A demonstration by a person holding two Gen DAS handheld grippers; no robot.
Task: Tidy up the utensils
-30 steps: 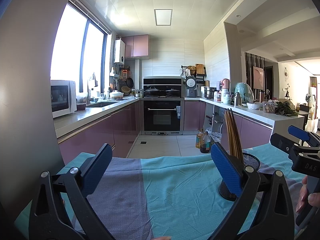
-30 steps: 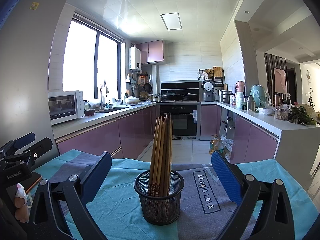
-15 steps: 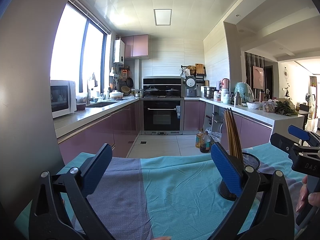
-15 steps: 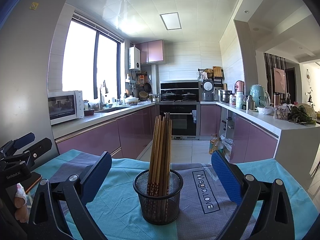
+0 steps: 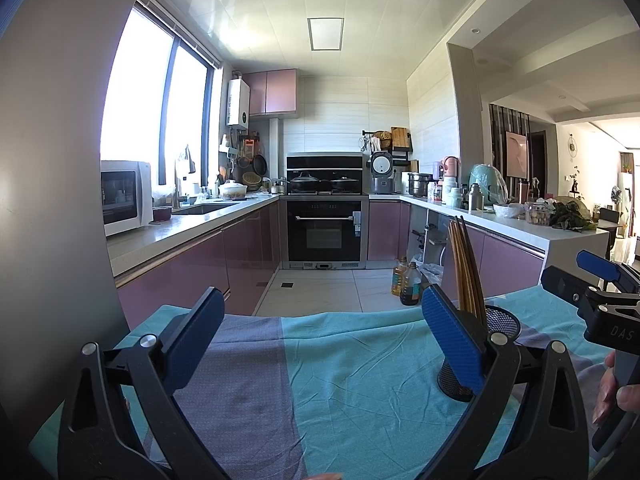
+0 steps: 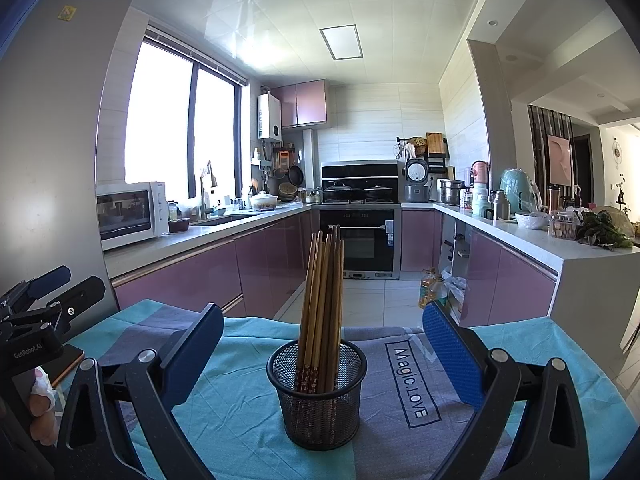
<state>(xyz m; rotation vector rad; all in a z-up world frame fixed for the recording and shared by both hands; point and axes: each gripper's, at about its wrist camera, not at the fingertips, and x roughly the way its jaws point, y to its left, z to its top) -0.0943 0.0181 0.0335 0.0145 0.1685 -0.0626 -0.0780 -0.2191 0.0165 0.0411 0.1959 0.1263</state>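
A black mesh cup stands on the teal and grey cloth, holding a bunch of wooden chopsticks upright. My right gripper is open and empty, with the cup centred between its blue pads just ahead. In the left wrist view the cup and chopsticks sit behind the right pad. My left gripper is open and empty over bare cloth, left of the cup. Each gripper shows at the edge of the other's view: the right gripper, the left gripper.
The table ends a little beyond the cup. Past it is a kitchen floor with oil bottles, purple cabinets, an oven and counters on both sides. A grey fridge wall stands close on the left.
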